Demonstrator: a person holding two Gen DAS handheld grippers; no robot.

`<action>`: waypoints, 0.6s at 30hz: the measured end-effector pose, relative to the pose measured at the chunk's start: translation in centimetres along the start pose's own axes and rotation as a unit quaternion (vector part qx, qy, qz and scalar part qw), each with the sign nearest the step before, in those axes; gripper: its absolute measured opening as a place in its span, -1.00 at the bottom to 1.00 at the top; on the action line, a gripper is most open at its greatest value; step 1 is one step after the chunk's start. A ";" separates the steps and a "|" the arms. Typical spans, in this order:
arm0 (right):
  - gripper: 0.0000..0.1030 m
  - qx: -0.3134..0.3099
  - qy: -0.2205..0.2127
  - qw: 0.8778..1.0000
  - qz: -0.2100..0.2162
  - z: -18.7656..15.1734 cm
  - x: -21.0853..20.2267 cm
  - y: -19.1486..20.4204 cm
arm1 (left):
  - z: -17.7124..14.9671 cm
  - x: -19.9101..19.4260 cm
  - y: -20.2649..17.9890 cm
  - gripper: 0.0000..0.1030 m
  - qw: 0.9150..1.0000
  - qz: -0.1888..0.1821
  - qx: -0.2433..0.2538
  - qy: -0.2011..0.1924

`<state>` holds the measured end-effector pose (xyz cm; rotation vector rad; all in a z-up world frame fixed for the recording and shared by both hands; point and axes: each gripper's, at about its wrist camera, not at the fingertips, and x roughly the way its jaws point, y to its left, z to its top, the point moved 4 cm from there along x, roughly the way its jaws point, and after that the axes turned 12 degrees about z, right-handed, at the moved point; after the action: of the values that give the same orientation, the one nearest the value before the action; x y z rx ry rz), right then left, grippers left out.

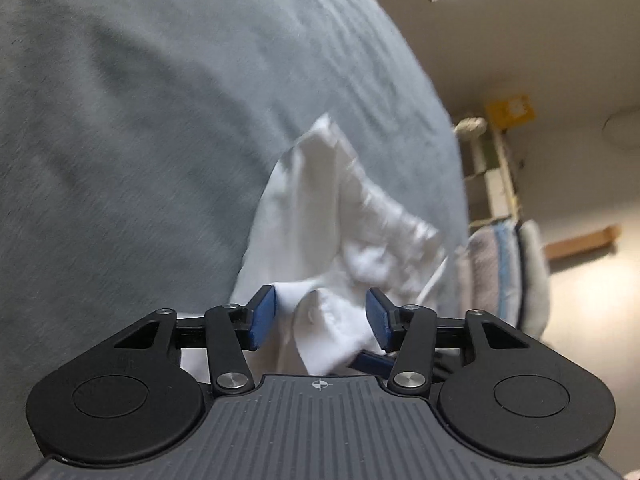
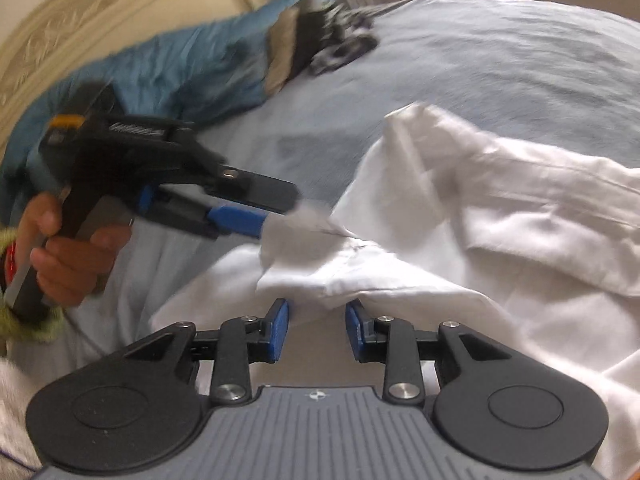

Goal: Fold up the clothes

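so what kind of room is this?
Most likely a bedroom. The white garment lies on a bed with a grey-blue cover, a carved cream headboard stands behind it, and a blue blanket is bunched at the head end.

White garment [image 1: 320, 220] between parted left gripper [image 1: 322, 314] fingers

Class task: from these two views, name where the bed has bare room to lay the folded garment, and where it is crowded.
Free: the grey-blue bedsheet beyond the crumpled white shirt, out to the far edge. Crowded: the headboard side, with the blue duvet and dark clothing pile, and the near strip where both grippers work, left gripper, right gripper.
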<state>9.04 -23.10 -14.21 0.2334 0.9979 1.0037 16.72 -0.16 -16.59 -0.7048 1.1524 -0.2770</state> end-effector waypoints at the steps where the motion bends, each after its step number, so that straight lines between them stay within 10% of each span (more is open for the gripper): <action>1: -0.35 0.012 -0.009 1.000 -0.001 0.4 -0.1 -0.7 | 0.4 0.0 -0.1 0.02 1.000 -0.008 -0.006 -0.007; 12: -0.33 0.205 -0.143 0.967 0.043 2.5 -2.4 -9.6 | 3.1 -1.1 0.1 0.16 0.995 -0.051 -0.055 -0.072; 18: -0.32 0.180 -0.151 0.967 0.096 3.1 -3.2 -7.9 | 3.1 -1.2 1.5 0.17 0.993 -0.040 -0.075 -0.078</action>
<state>15.72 -29.21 -15.21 0.7739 0.8814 0.9215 18.78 2.78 -15.94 -0.8909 1.0044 -0.1990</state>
